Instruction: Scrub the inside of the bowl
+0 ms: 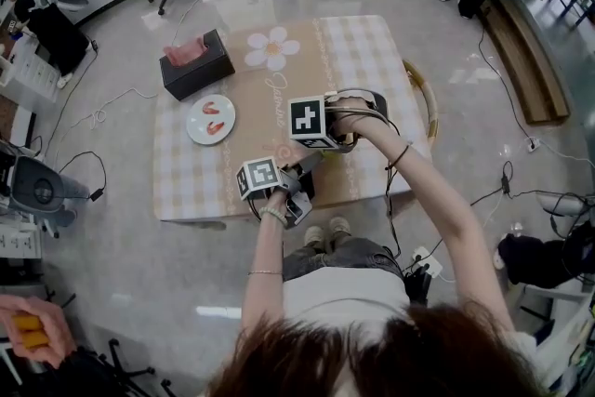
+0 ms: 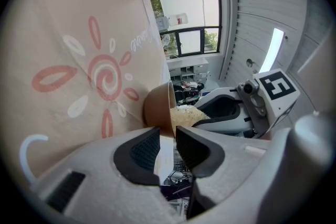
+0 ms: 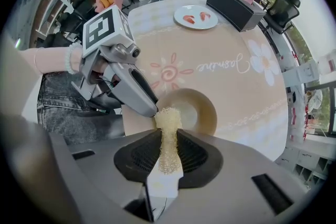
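Observation:
A brown bowl [image 3: 197,110] stands on the beige flowered tablecloth [image 1: 270,88] near the table's front edge. My left gripper [image 2: 168,139] is shut on the bowl's [image 2: 157,107] near rim and holds it tilted. In the right gripper view the left gripper [image 3: 126,84] reaches the rim from the left. My right gripper [image 3: 168,136] is shut on a pale yellow mesh scrubber [image 3: 167,123], whose tip is at the bowl's edge, beside the left jaw tips. The left gripper view shows the scrubber [image 2: 185,115] inside the bowl. In the head view both grippers [image 1: 307,161] [image 1: 344,139] cover the bowl.
A white plate [image 1: 211,119] with pink food pieces and a black tissue box [image 1: 195,63] are at the table's far left. A rattan chair [image 1: 423,98] stands at the table's right side. The person's knees are at the front edge.

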`<state>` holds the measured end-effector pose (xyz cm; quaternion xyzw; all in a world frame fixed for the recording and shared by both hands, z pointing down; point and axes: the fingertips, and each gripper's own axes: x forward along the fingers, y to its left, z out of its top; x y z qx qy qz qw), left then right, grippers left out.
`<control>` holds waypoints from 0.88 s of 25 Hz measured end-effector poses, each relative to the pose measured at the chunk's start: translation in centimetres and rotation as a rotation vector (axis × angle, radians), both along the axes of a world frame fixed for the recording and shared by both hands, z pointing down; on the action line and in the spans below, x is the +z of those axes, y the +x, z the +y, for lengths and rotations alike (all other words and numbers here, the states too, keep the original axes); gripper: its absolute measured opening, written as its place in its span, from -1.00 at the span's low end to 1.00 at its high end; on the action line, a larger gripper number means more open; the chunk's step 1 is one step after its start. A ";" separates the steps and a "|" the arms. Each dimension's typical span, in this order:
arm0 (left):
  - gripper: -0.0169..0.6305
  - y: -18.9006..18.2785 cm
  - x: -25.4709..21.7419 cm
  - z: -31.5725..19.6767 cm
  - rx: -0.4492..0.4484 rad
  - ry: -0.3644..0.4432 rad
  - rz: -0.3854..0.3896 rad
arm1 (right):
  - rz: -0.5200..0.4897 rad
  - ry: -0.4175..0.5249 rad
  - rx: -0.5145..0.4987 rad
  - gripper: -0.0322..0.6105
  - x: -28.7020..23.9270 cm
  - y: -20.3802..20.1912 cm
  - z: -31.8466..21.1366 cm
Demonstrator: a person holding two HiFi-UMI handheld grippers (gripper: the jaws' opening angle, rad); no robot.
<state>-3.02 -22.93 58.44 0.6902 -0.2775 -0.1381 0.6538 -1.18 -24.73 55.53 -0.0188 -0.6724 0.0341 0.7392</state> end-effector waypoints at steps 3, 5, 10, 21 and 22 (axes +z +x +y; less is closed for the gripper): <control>-0.63 0.2 0.0 0.1 0.001 -0.002 -0.003 | -0.012 -0.003 0.010 -0.65 -0.1 0.0 -0.1; -0.63 0.2 0.0 0.1 0.001 -0.005 -0.005 | -0.020 -0.001 0.009 -0.66 -0.1 -0.2 -0.1; -0.63 0.1 0.0 -0.1 -0.009 -0.003 -0.008 | -0.044 -0.006 0.030 -0.65 -0.2 -0.5 -0.5; -0.64 -2.6 -1.2 0.5 -0.054 0.086 -0.117 | -0.327 -0.030 0.182 -0.65 -1.0 -0.3 -0.8; -0.64 -2.8 -1.5 0.5 -0.053 0.111 -0.148 | -0.377 -0.038 0.210 -0.66 -1.2 -0.2 -0.7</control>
